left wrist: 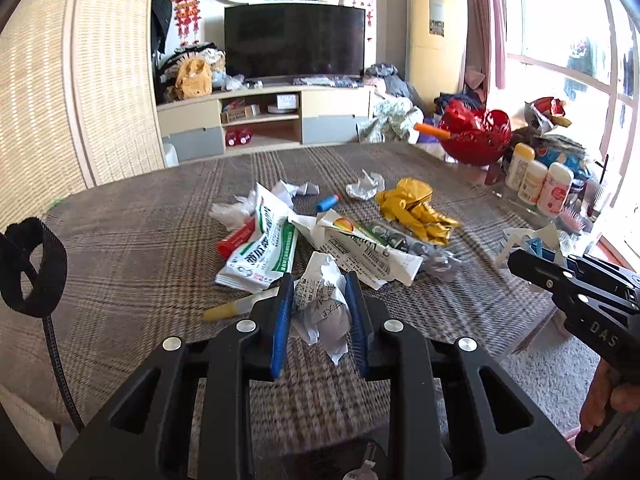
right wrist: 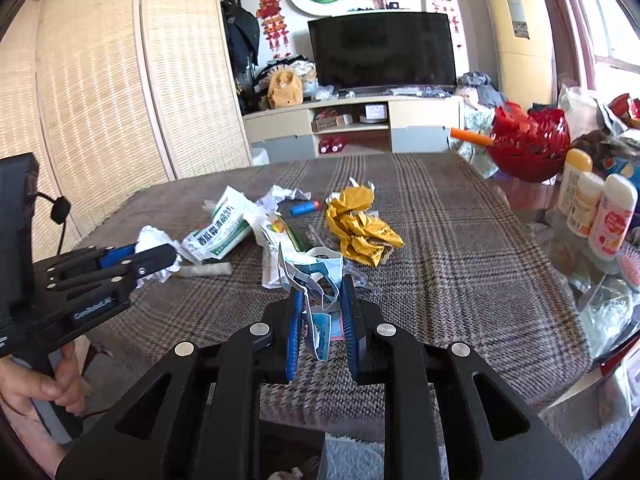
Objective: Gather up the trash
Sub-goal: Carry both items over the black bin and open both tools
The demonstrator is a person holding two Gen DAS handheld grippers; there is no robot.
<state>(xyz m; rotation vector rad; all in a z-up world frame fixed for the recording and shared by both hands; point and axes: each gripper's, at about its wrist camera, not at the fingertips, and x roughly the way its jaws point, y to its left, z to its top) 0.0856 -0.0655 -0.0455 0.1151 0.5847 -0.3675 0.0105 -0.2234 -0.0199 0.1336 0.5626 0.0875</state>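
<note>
Checked cloth covers the surface (left wrist: 132, 240) in the left wrist view, litter heaped at mid-frame below a dark television (left wrist: 294, 40), while at lower centre the left gripper (left wrist: 318, 292) has its jaws pinching a crumpled white paper (left wrist: 320, 304). From the right wrist view, the same litter lies left of centre with a yellow wrapper (right wrist: 360, 228) beside it, and the right gripper (right wrist: 320, 300) at lower centre has its jaws clamped on a white-and-blue packaging scrap (right wrist: 316, 276).
</note>
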